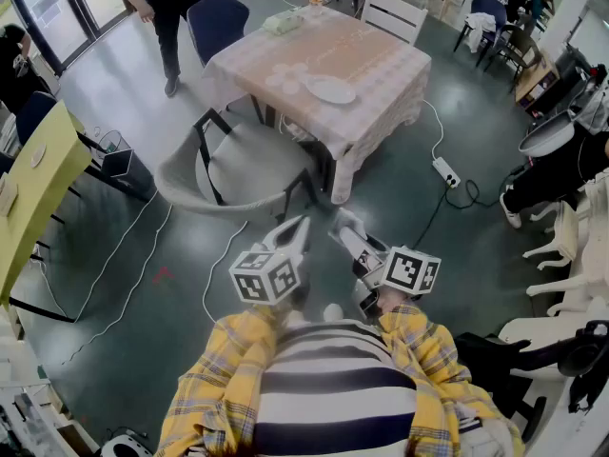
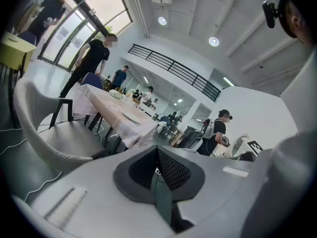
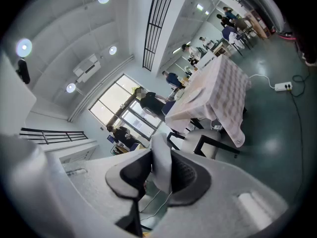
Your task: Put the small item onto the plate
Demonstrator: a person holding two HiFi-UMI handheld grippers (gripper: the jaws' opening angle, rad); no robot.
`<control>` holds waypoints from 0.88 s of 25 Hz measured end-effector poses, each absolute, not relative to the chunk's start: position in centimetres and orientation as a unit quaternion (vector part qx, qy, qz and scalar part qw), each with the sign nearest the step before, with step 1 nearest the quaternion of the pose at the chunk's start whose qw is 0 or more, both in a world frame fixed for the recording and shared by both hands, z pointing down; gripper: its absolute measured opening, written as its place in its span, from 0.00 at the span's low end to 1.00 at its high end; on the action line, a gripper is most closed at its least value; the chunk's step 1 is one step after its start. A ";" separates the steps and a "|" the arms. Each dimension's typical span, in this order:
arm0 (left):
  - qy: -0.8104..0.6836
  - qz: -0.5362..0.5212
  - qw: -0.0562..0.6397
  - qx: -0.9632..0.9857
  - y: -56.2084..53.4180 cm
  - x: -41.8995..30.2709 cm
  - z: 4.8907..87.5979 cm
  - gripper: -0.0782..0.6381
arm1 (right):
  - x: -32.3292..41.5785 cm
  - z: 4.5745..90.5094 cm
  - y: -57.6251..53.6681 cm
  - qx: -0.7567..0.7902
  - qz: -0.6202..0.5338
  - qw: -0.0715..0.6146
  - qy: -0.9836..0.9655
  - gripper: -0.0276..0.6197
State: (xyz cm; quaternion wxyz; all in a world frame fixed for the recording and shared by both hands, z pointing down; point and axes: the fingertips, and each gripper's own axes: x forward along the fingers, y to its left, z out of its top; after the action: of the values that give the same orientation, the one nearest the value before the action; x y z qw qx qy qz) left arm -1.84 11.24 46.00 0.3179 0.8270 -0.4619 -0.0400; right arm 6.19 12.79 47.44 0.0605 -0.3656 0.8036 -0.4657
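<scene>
At 12 o'clock from the right tongs point(image 1: 344, 228), well apart across the floor, the plate point(image 1: 330, 89) lies on the near half of the surface point(image 1: 381, 60) (a grey chair point(image 1: 238, 165) stands between, at about 11 o'clock). Right tongs: pinching the small item point(image 3: 161, 163), a pale flat piece whose long axis runs 12 to 6 o'clock in the right gripper view. Left tongs point(image 1: 299, 228): pressed together, nothing between them. Both tongs are held close to the body, side by side; the right pair carries the load and is judged marginally nearer the plate. Count: one plate, one small item, two tongs, one chair on the near side
</scene>
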 end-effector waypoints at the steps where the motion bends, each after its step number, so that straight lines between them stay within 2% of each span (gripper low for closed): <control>1: -0.461 -0.040 0.317 0.828 11.2 -2.0 46.0 0.09 | 6.0 47.4 12.7 -0.366 -0.466 0.061 0.803 0.18; 22: -0.433 -0.031 0.329 0.839 10.2 -6.8 47.7 0.09 | 1.0 48.7 10.8 -0.379 -0.480 0.086 0.786 0.18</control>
State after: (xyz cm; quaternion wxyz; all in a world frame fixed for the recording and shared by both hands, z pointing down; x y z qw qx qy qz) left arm -6.77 10.17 47.72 0.3289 0.8385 -0.4333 -0.0313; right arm 0.97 10.82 48.73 0.0859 -0.3792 0.7863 -0.4802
